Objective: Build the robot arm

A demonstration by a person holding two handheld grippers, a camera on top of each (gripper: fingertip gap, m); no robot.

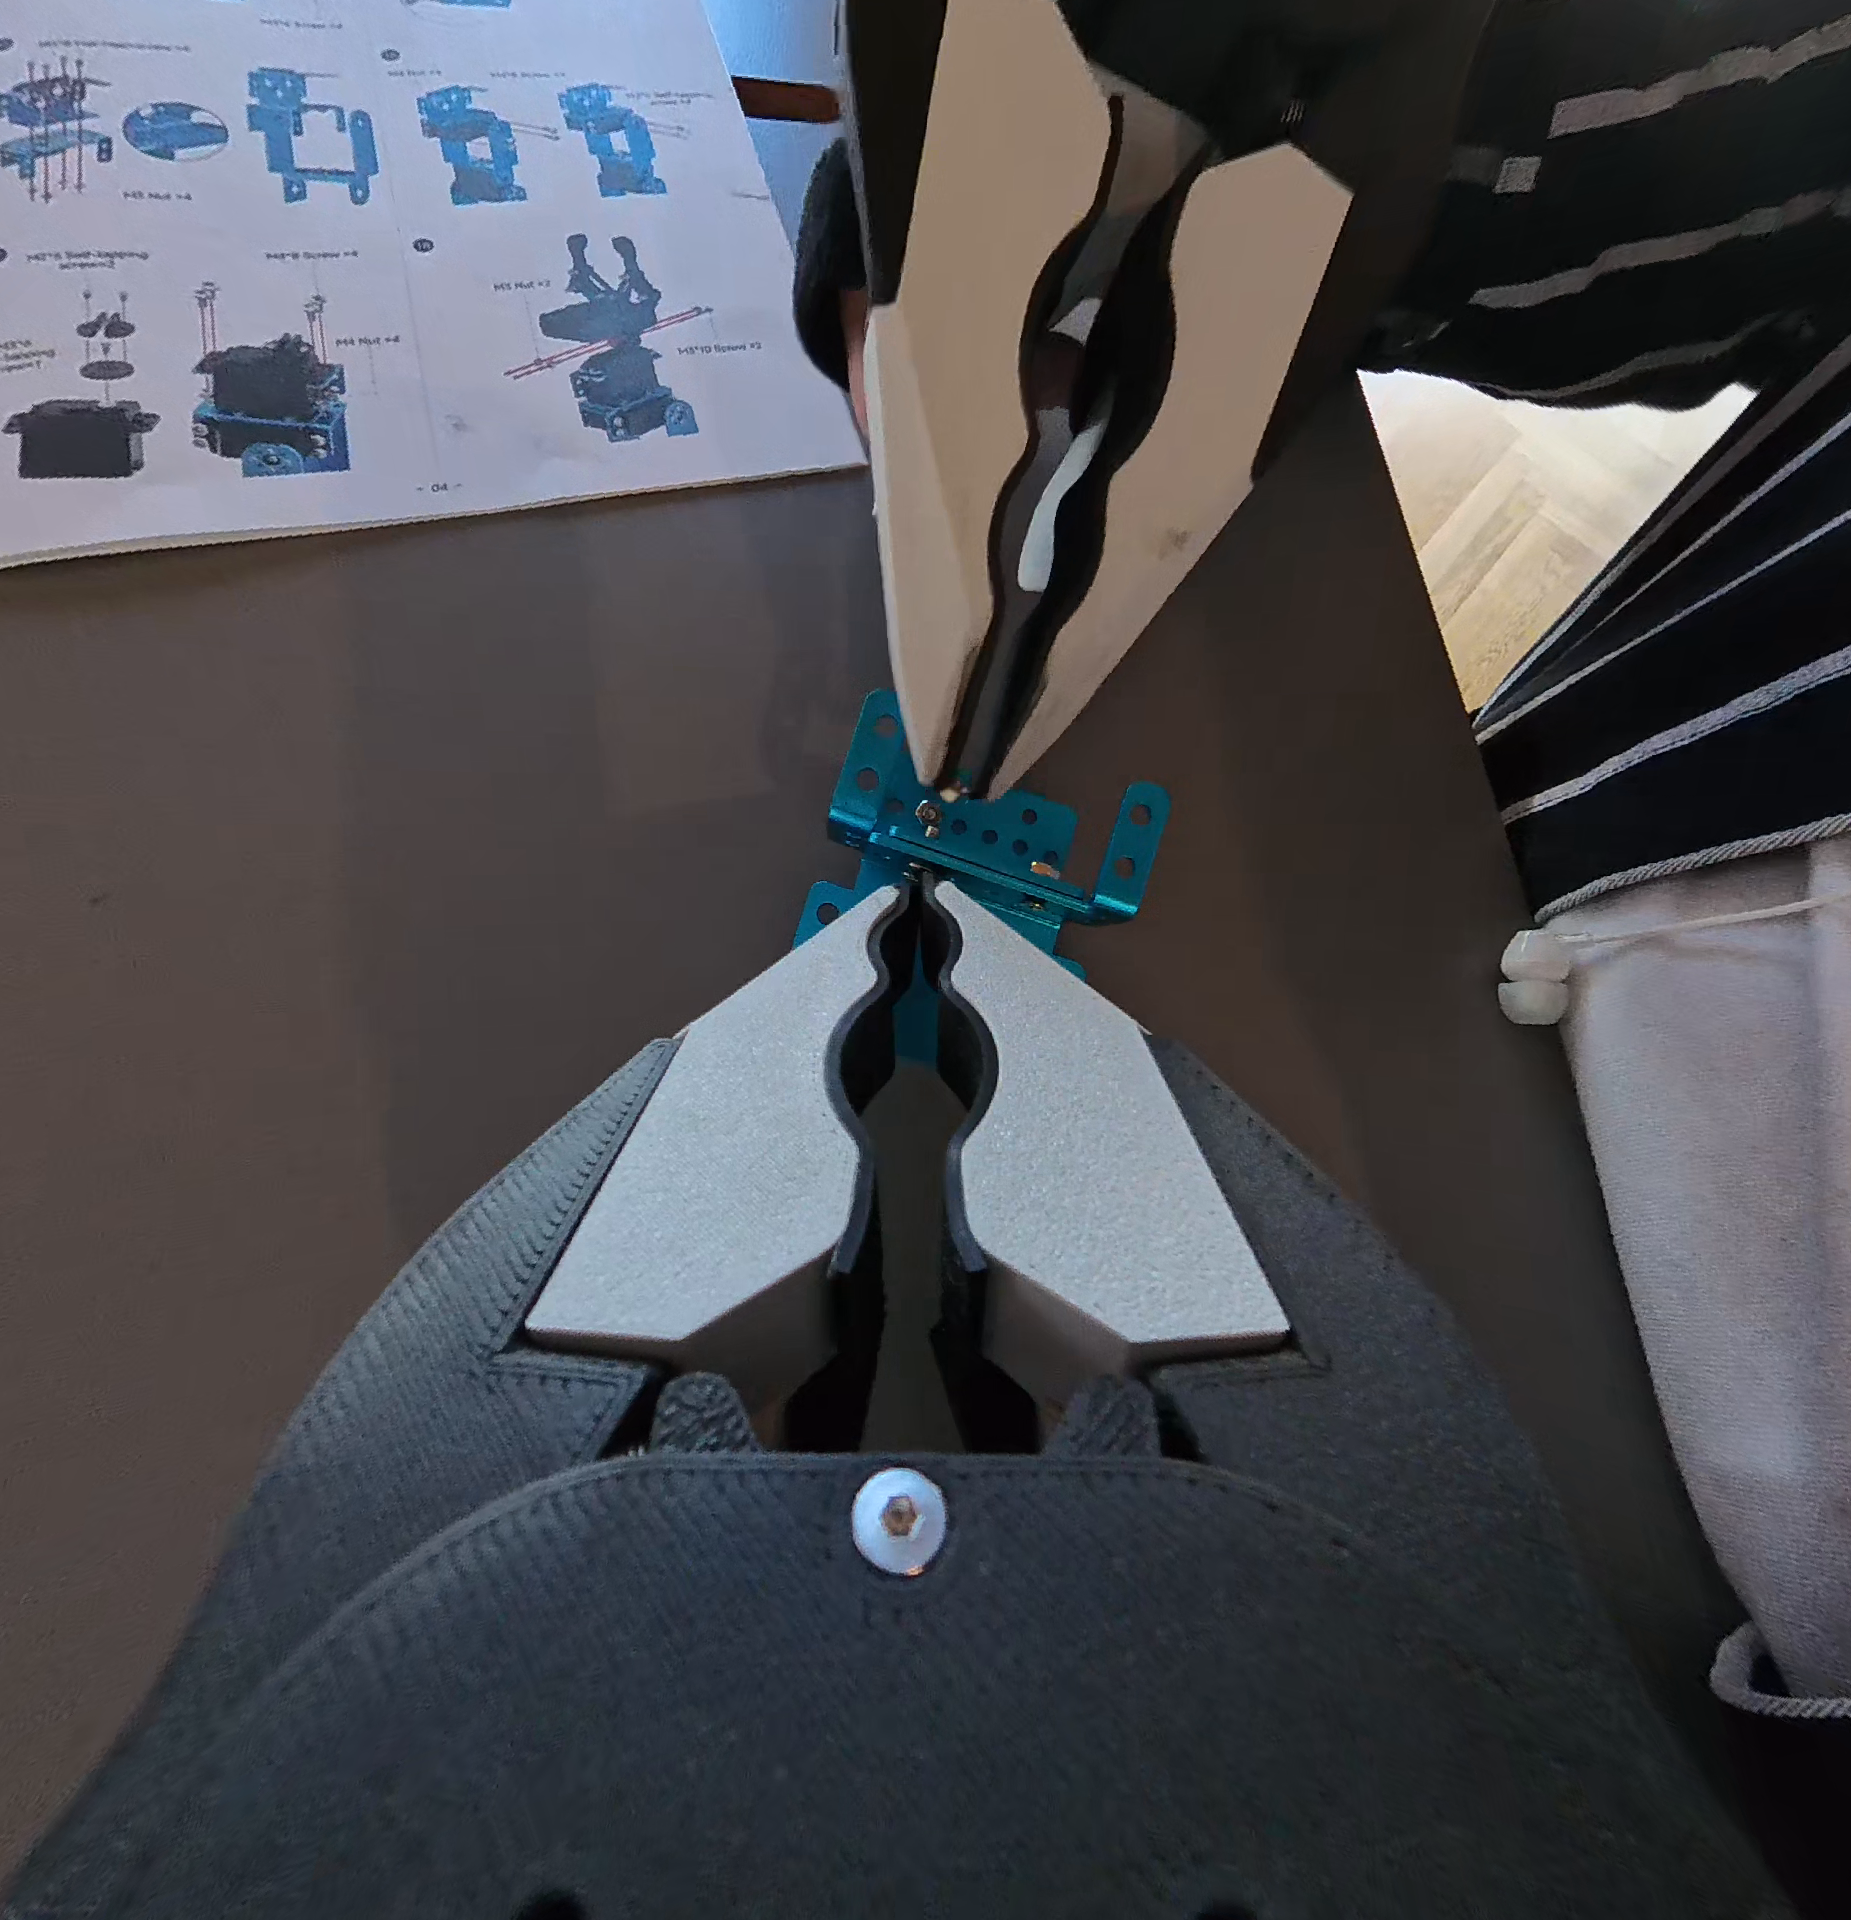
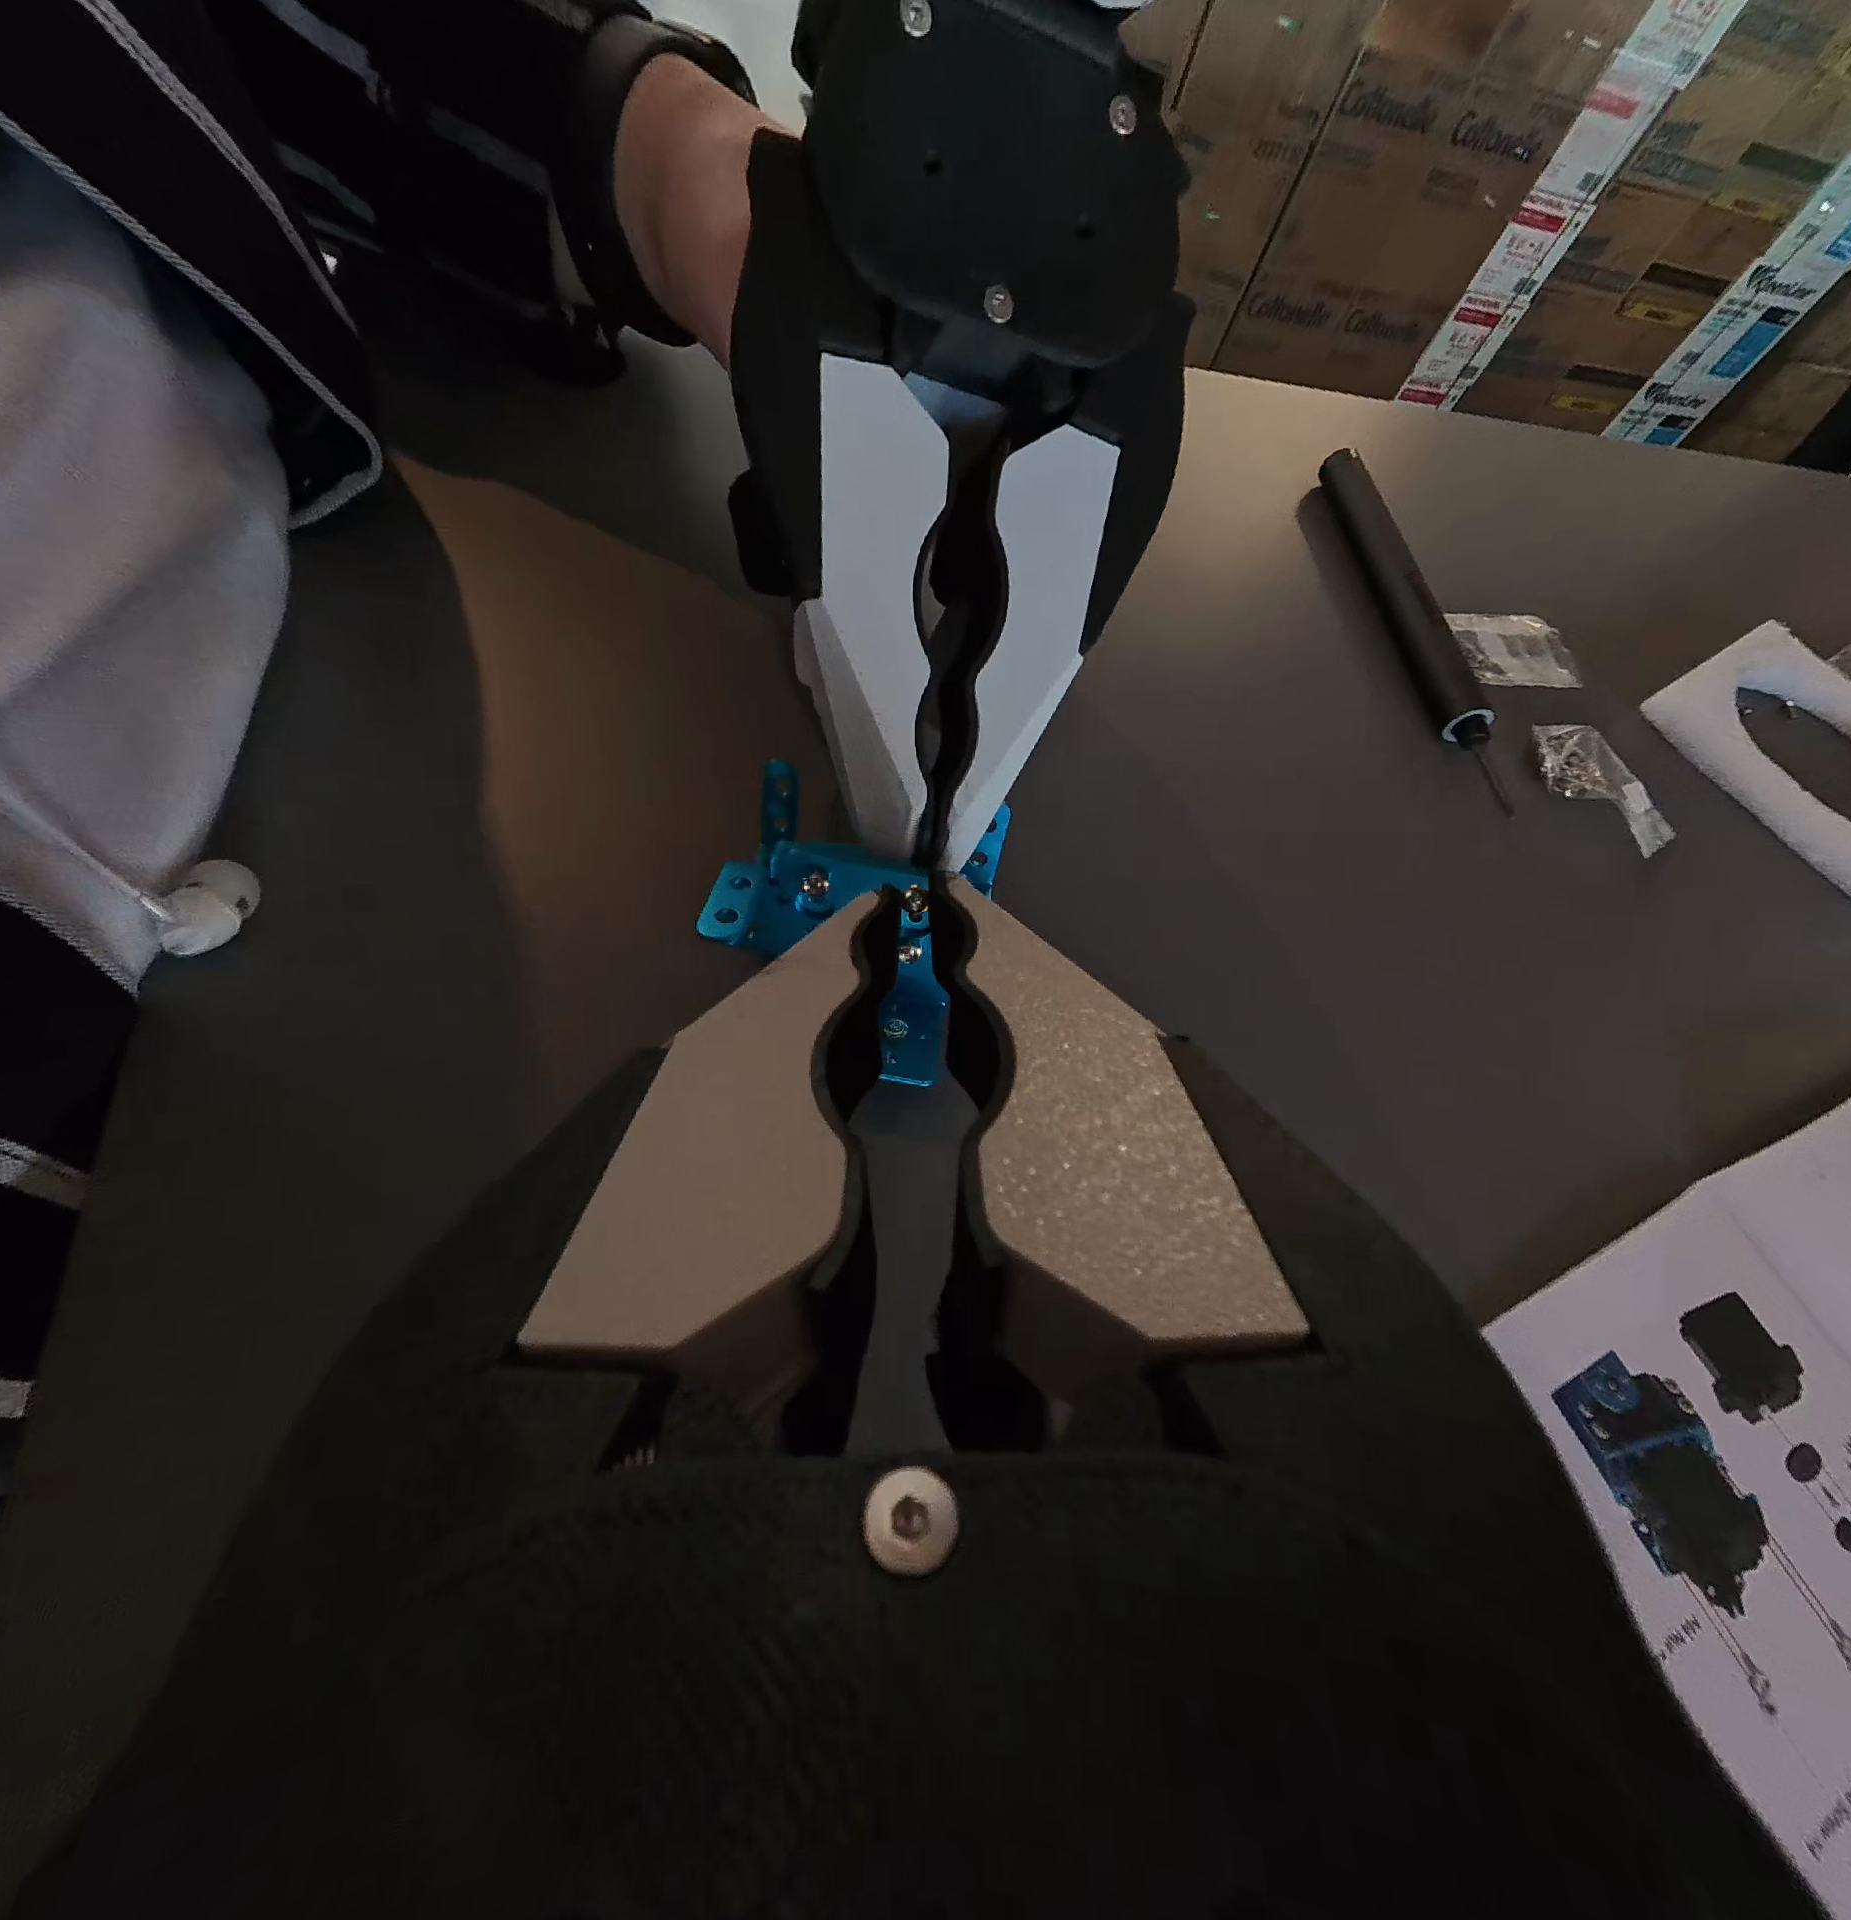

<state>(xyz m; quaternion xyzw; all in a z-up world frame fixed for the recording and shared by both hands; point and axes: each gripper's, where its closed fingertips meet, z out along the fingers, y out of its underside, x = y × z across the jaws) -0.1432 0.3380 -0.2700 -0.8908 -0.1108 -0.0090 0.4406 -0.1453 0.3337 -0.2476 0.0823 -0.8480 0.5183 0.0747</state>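
A blue metal bracket assembly [image 1: 1014, 842] with holes and small screws lies on the dark table [image 1: 381, 831]. My left gripper [image 1: 919, 883] is shut on the bracket's near edge. My right gripper [image 1: 947, 784] comes down from above with its tips closed on a small screw at the bracket's top plate. In the right wrist view my right gripper [image 2: 913, 896] is closed around that small screw [image 2: 916, 899] on the bracket [image 2: 765, 904], and the left gripper [image 2: 936, 847] meets it from the far side.
An open instruction booklet [image 1: 381, 260] lies at the far left and also shows in the right wrist view [image 2: 1731, 1475]. A black screwdriver [image 2: 1404, 592], small bags of screws [image 2: 1591, 769] and a white foam piece [image 2: 1731, 717] lie to the right. The table edge [image 1: 1420, 582] and a person's striped sleeve are close by. Left and right tips are no more than a few centimetres apart. The black screwdriver [image 2: 1404, 592] is about equally far from each gripper, around 25 centimeters.
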